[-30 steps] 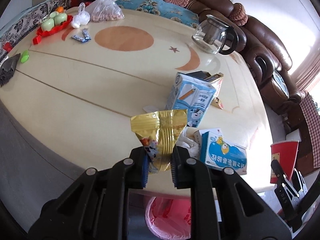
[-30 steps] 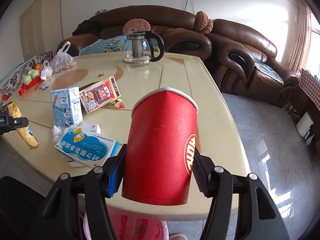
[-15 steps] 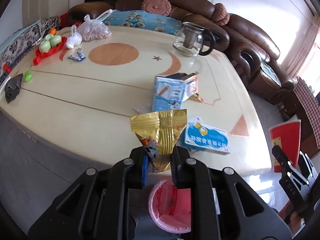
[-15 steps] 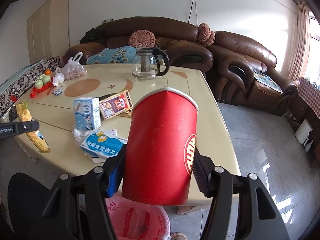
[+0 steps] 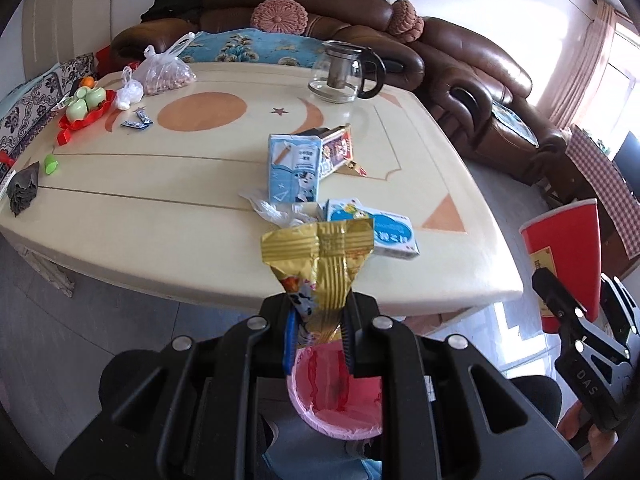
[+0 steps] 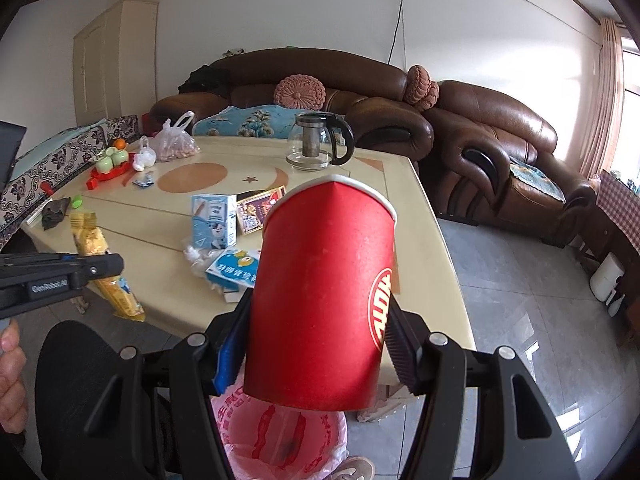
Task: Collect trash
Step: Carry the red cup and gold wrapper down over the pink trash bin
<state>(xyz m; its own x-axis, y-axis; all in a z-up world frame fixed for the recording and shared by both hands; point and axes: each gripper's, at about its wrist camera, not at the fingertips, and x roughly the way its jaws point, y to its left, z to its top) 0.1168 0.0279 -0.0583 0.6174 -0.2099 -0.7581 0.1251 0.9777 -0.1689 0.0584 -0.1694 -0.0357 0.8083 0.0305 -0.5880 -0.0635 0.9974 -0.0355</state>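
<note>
Left wrist view: left gripper (image 5: 319,326) clamps the gold wrapper (image 5: 320,258) upright, long axis vertical, apparently above the pink bin (image 5: 334,394); right gripper (image 6: 314,346) squeezes the red cup (image 6: 320,296), rim up.

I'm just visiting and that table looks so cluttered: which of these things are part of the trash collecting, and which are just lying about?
Part of the job:
- gold snack wrapper in the left gripper
- red paper cup in the right gripper
- pink-lined bin below
- milk carton, blue box, crumpled plastic, probably next

Just lying about:
- glass teapot
- bag of nuts
- red tray with green cups
</note>
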